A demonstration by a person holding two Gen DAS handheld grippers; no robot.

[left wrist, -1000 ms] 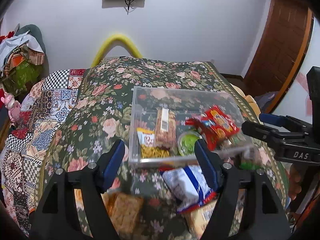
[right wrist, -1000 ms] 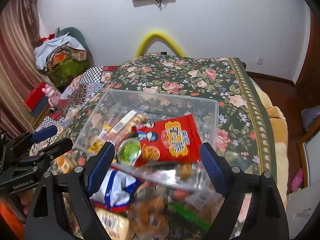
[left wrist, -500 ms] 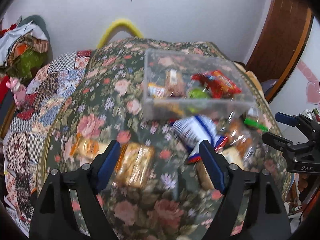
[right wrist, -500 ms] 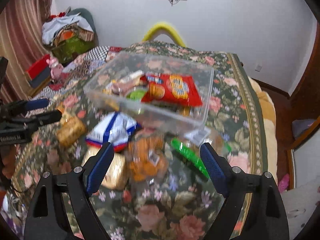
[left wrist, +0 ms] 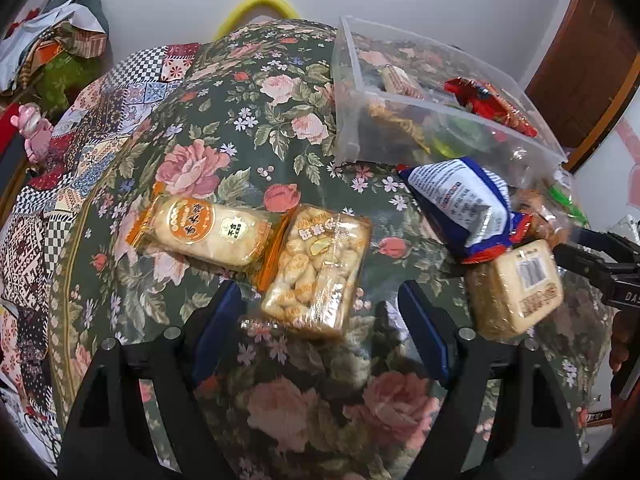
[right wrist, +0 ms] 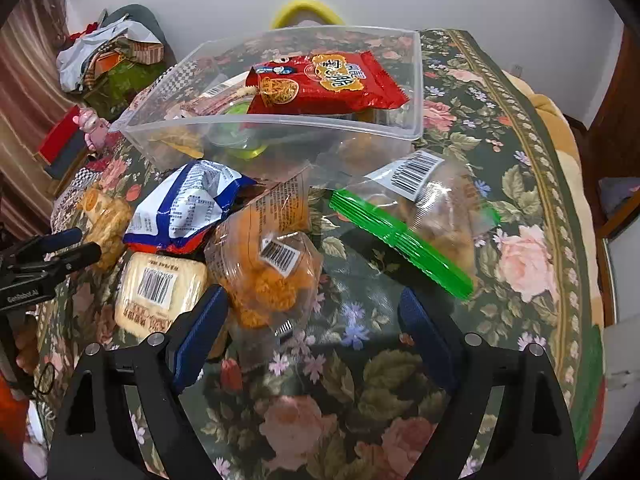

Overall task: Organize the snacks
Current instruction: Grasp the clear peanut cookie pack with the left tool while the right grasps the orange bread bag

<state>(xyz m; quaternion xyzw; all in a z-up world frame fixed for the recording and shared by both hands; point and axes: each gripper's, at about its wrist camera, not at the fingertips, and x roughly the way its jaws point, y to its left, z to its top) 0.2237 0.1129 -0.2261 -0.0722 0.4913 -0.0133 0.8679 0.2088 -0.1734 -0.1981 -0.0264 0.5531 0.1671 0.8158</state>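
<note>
A clear plastic bin [left wrist: 362, 92] [right wrist: 416, 84] stands on the floral cloth and holds a red snack bag [right wrist: 324, 82] and other snacks. Loose packs lie in front of it: a biscuit pack [left wrist: 316, 272], an orange rice-cracker pack [left wrist: 204, 228], a blue-white bag [left wrist: 460, 200] [right wrist: 192, 204], a cream cake pack [left wrist: 516, 288] [right wrist: 160, 288], an orange pastry bag [right wrist: 268, 264] and a green-zip bag [right wrist: 420, 216]. My left gripper [left wrist: 320, 328] is open, just short of the biscuit pack. My right gripper [right wrist: 316, 328] is open, near the orange pastry bag.
The floral cloth [right wrist: 520, 160] drops off at the right edge. A patchwork blanket [left wrist: 80, 120], a clothes pile [left wrist: 52, 40] and a pink toy [left wrist: 34, 128] lie at the left. A yellow hoop [left wrist: 256, 4] stands behind.
Both grippers have pulled back from the bin and dropped low over the loose packs in front of it. Both stay open and empty.
</note>
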